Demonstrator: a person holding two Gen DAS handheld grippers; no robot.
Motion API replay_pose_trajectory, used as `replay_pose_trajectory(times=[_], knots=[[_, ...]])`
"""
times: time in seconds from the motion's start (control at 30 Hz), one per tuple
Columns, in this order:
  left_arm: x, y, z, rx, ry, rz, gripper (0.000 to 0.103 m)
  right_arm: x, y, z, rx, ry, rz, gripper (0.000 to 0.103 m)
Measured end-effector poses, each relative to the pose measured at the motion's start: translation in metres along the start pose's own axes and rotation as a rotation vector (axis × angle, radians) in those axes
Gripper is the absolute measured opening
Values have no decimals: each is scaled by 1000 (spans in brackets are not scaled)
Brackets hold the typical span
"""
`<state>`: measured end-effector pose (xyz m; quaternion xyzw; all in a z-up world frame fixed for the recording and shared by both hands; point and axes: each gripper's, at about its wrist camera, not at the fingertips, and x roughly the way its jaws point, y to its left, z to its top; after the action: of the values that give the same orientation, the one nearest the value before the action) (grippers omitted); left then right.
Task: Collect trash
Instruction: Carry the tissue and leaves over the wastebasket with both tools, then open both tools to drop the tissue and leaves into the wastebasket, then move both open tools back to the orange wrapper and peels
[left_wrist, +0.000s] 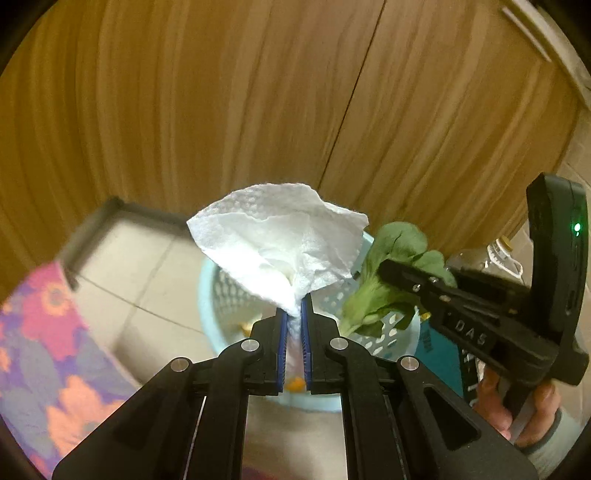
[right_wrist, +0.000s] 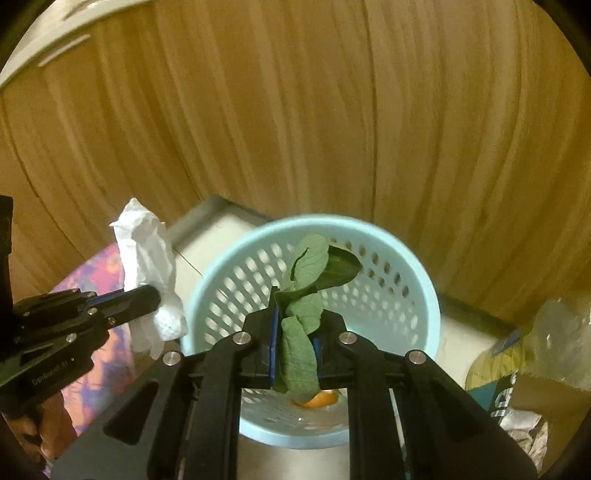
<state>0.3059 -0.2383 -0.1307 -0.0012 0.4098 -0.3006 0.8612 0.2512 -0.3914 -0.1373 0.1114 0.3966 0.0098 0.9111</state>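
Wood-grain cabinet doors fill the background, pale floor tiles below. Left wrist view: the left hand-held gripper (left_wrist: 294, 314) is clamped on a crumpled paper towel (left_wrist: 277, 236), which fans out ahead of its tips, above the light-blue perforated basket (left_wrist: 210, 295). Super light and floppy, so pinching a bunched bit works.

Right wrist view: the right hand-held gripper (right_wrist: 295, 328) is clamped on a limp green vegetable leaf (right_wrist: 301, 325), dangling right over the basket, orange peel (right_wrist: 321, 398) at the bottom. Soft and tearable, I'd hold it near the stem.
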Motion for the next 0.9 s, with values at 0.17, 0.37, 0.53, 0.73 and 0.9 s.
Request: replay_pose_trajectory(times=[0.17,0.37,0.53,0.73,0.9], knots=[[23,-10,-3,13,21,2,6,21,-9,-5,25,39,-30,13],[40,-4,-7,-28,66,-20,43,31,-21,-9,30,95,-35,16],[33,-1,-8,-57,59,-61,47,29,-31,-15,36,85,-30,28],[9,2,-8,-31,28,-65,51,12,-22,-19,24,62,-20,28],[-17,6,-13,13,21,-54,55,-6,-5,-22,5,30,-5,49]])
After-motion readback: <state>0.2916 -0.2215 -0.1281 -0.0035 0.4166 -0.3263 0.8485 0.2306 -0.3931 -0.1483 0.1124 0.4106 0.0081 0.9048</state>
